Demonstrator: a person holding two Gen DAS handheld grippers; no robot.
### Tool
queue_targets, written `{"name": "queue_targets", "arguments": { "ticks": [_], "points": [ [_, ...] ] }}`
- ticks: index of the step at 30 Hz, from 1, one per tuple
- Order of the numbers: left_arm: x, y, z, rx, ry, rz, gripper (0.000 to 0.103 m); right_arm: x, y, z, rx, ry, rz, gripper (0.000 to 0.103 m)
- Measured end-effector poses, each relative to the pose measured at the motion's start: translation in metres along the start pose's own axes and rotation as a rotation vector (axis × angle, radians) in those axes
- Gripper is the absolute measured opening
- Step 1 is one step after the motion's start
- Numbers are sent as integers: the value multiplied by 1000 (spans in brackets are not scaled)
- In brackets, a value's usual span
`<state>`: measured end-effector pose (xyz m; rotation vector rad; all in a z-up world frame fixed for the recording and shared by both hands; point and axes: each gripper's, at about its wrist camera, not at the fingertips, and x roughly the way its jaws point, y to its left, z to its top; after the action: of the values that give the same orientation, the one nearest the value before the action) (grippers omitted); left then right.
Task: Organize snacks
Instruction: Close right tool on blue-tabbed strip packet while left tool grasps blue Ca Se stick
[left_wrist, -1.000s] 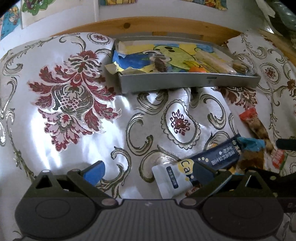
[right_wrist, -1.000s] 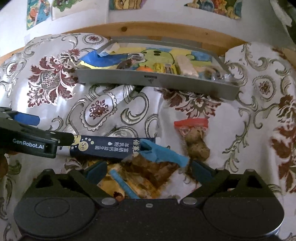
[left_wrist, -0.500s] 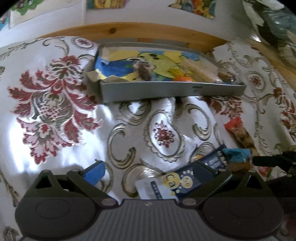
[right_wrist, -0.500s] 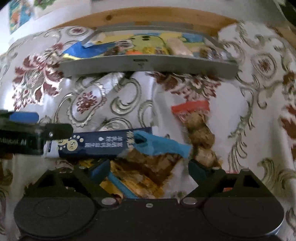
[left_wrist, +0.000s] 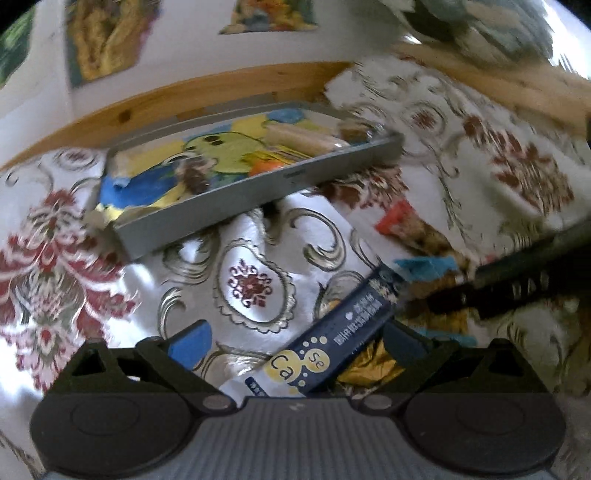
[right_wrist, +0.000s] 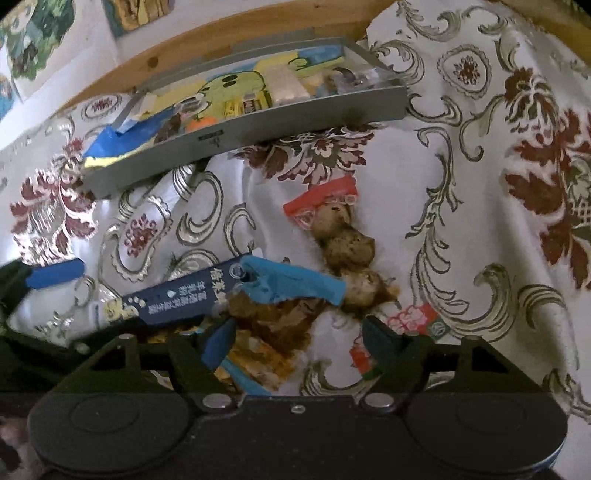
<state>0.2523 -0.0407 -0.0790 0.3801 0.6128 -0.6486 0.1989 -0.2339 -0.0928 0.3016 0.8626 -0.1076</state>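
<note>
Snacks: lying in a loose heap on the patterned cloth, just ahead of both grippers, well short of the grey tray.
Left gripper: standing spread, blue pads wide apart, bracketing the near end of the dark blue stick pack but not yet closing on it.
Right gripper: standing spread too, pinching nothing, hovering over the brown packet with the light blue top.
Step in hand: judging it as picking one snack out of the heap for the tray.
Doing it well: centring the pads across the stick pack's narrow width, closing only once clear of the packets beneath, lifting straight so as not to drag neighbours along; keeping the two grippers from crowding each other.
Stick pack look: long, slim, navy with white print and a yellow bubble design, slanting up to the right, resting partly on a white sachet and a gold wrapper.
Farther snack: clear pouch of brown balls with a red top, lying just beyond.
Tray: sitting at the far edge against the wooden rail, lined with a cartoon sheet, already holding several snacks.
</note>
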Motion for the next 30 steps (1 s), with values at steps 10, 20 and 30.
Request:
{"name": "queue_targets", "arguments": {
  "ticks": [10,20,30],
  "points": [
    [17,-9,-3,97,77,-51,67,11,3,2,25,22,67,78],
    [20,-9,4,-8,244,-88,48,8,4,4,31,-5,111,65],
    [27,-11,2,-71,282,-88,54,20,10,9,33,0,122,77]
  ]
}}
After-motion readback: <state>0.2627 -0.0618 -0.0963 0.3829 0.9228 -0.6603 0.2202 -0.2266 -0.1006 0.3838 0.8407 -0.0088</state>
